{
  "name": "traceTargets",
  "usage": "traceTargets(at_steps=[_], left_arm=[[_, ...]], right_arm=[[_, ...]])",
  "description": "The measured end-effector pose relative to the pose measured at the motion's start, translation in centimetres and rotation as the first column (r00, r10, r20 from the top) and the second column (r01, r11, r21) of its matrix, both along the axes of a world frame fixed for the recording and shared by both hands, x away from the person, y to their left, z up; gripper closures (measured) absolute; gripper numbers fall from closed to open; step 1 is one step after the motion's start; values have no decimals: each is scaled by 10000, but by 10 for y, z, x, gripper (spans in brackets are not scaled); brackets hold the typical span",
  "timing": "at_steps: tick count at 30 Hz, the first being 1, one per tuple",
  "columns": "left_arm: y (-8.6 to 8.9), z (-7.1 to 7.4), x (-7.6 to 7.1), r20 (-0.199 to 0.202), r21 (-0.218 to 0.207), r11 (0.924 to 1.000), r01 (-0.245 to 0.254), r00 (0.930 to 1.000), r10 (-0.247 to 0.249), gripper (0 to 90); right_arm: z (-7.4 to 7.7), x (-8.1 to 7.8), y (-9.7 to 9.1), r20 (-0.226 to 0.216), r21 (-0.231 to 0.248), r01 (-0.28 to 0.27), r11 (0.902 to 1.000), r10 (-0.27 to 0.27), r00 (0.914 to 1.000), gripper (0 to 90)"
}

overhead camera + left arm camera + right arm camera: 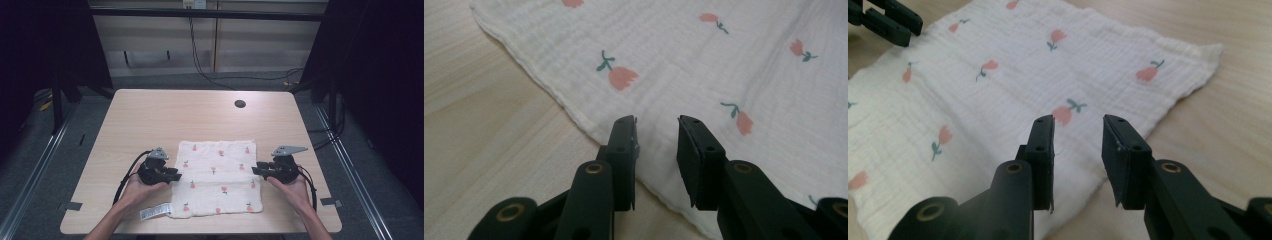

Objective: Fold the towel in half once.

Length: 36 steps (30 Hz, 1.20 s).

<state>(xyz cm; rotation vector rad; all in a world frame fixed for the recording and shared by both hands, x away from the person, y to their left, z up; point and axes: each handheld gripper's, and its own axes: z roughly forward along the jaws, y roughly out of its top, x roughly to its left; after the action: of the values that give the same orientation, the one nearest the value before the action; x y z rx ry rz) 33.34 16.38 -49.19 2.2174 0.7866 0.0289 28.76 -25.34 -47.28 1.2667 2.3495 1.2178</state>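
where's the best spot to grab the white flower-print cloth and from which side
Take the white flower-print muslin cloth by its side hems: the left gripper from the left edge, the right gripper from the right. It lies flat on the wooden table, so only edges offer a pinch.

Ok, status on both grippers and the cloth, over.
Left gripper open at cloth's left edge. Right gripper open at right edge. Cloth flat, nothing in the way.

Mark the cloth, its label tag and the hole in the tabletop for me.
cloth (216, 176), high view, middle of the printed fabric.
label tag (155, 212), high view, centre of the tag at the cloth's near left corner.
hole (240, 104), high view, its dark centre.
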Motion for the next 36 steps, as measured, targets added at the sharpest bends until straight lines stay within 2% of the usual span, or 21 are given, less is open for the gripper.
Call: traceTargets(at_steps=[1, 3, 5, 8, 9, 10, 12, 13, 14, 15, 16, 20, 22, 24, 25, 28, 31, 32, 33, 34, 36], left_arm=[[1, 1, 3, 40, -242, 9996, -174, 9998, 175, 689], [-1, 0, 5, 8, -354, 9991, -228, 9997, 228, 686], [-4, -2, 6, -158, -693, 9975, -135, 9998, 124, 696], [-13, -2, 5, 28, -506, 9986, 139, 9999, -138, 719], [-19, -3, 5, 39, -262, 9988, 409, 9992, -408, 711], [-21, -3, 5, 37, -146, 9989, 450, 9990, -450, 712], [-22, -5, 6, 63, -139, 9985, 523, 9986, -522, 711], [-22, -5, 6, 37, -99, 9987, 509, 9987, -509, 708], [-22, -5, 6, 37, -99, 9987, 509, 9987, -509, 705], [-21, -5, 6, 96, 2, 9989, 469, 9989, -469, 701], [-21, -5, 6, 70, 31, 9989, 477, 9988, -478, 696], [-20, -7, 9, 99, -64, 9993, 377, 9992, -376, 687], [-21, -6, 12, 119, 52, 9999, 162, 9998, -163, 665], [-22, -7, 16, 37, -103, 9999, 122, 9999, -122, 672], [-21, -7, 17, -14, -171, 9998, 46, 10000, -46, 675], [-20, -7, 16, -31, -105, 9999, 94, 10000, -95, 675], [-20, -6, 17, 45, -114, 9999, 78, 10000, -77, 640], [-20, -6, 20, -24, -90, 9999, 95, 10000, -95, 640], [-19, -5, 25, 130, 86, 10000, -26, 9999, 25, 627], [-19, -5, 25, 130, 86, 10000, -26, 9999, 25, 625], [-17, -4, 36, 153, -19, 9997, -256, 9996, 256, 619]], right_arm=[[2, 5, 0, -2, 48, 23, 10000, -23, 10000, 637], [5, 11, -2, 5, 105, -19, 9999, 19, 10000, 615], [5, 18, -4, -239, 129, -94, 9999, 97, 9997, 564], [5, 23, -6, -353, 191, -49, 9998, 55, 9994, 560], [5, 30, -8, -255, 111, 63, 9999, -60, 9997, 560], [6, 34, -10, -152, 195, 162, 9997, -159, 9998, 560], [6, 39, -11, -128, 162, 205, 9997, -203, 9997, 559], [6, 50, -14, -104, 171, 355, 9992, -353, 9993, 559], [6, 50, -14, -104, 171, 355, 9992, -353, 9993, 559], [6, 61, -15, -77, -129, 463, 9988, -464, 9989, 565], [6, 66, -14, -183, -205, 506, 9985, -510, 9985, 576], [4, 83, -10, -99, -399, 494, 9980, -499, 9987, 614], [1, 92, -8, -128, -769, 532, 9956, -544, 9984, 607], [-1, 98, -8, -209, -868, 561, 9946, -581, 9981, 600], [-3, 106, -9, -222, -830, 830, 9931, -851, 9961, 593], [-5, 111, -8, -182, -851, 866, 9926, -884, 9959, 586], [-11, 116, -6, -333, -1135, 850, 9899, -893, 9954, 582], [-14, 118, -5, -390, -1370, 897, 9865, -959, 9946, 568], [-16, 121, -5, -302, -1417, 1155, 9832, -1209, 9922, 568], [-16, 121, -5, -302, -1417, 1155, 9832, -1209, 9922, 568], [-18, 125, -5, -384, -1330, 1284, 9828, -1345, 9902, 575]])
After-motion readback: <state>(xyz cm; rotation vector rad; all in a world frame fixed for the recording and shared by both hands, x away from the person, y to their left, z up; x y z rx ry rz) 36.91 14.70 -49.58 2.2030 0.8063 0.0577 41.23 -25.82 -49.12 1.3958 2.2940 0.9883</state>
